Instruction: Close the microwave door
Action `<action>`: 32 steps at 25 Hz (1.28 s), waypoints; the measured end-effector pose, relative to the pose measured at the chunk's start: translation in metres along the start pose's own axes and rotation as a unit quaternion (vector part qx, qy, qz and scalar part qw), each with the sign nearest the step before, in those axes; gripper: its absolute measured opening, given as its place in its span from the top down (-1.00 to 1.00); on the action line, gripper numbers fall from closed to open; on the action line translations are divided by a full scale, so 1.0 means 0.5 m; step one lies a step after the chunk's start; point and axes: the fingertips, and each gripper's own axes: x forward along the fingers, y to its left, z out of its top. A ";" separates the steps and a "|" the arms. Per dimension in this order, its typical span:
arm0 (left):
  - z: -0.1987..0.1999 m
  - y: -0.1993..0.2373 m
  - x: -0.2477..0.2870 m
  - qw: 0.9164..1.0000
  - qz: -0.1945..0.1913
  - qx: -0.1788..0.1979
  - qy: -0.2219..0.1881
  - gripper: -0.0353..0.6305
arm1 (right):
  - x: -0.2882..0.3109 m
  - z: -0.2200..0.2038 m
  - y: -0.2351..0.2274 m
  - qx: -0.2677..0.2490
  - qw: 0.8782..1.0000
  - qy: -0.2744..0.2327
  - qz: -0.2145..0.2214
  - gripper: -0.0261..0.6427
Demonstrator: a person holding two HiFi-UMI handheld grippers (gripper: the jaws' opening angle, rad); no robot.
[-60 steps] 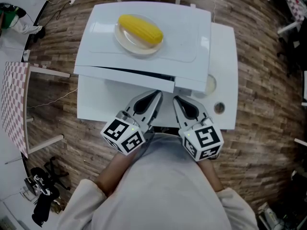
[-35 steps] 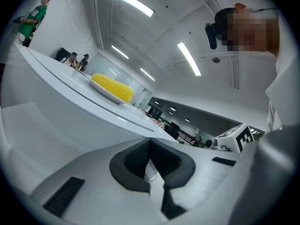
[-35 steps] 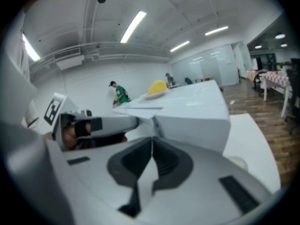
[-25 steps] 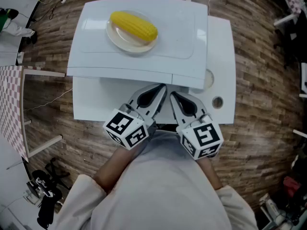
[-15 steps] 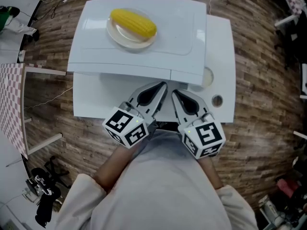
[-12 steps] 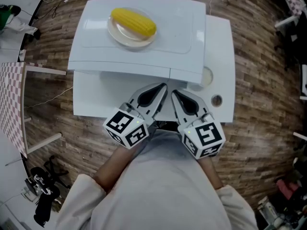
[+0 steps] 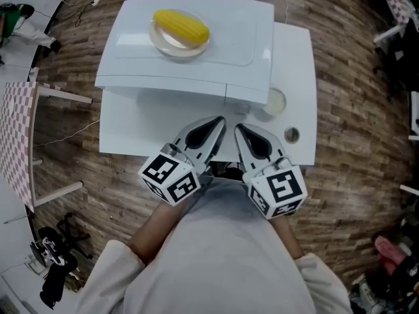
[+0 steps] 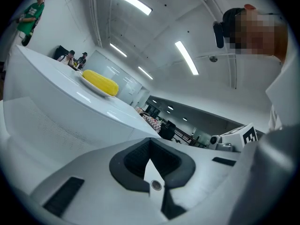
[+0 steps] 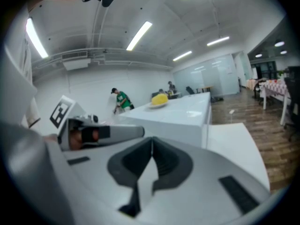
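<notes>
Microwave door (image 7: 163, 90) now flush shut

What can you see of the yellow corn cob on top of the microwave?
The corn cob is bright yellow, bare of husk, and lies on its side, slanting across a small round pale plate. The plate sits on top of the white microwave, toward its far left. Only the plate touches it.

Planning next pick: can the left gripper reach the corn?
Probably yes: the corn lies exposed on its plate atop the microwave, nothing blocking the left gripper, though its jaws are shut.
</notes>
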 end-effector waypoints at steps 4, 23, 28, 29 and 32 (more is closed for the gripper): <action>-0.005 -0.025 -0.004 1.000 -0.003 0.012 -0.005 0.84 | -0.026 0.008 0.002 -0.005 1.000 -0.014 -0.002 0.85; -0.040 -0.133 -0.043 0.998 -0.013 0.054 -0.024 0.84 | -0.145 -0.005 0.046 -0.031 0.998 -0.054 -0.002 0.85; -0.060 -0.158 -0.052 0.998 -0.024 0.059 -0.027 0.84 | -0.169 -0.016 0.048 -0.031 0.998 -0.060 0.000 0.85; -0.062 -0.162 -0.054 0.997 -0.026 0.060 -0.028 0.84 | -0.174 -0.014 0.046 -0.032 0.998 -0.062 -0.002 0.86; -0.063 -0.170 -0.061 0.997 -0.026 0.063 -0.030 0.84 | -0.190 -0.007 0.042 -0.033 0.997 -0.072 -0.010 0.85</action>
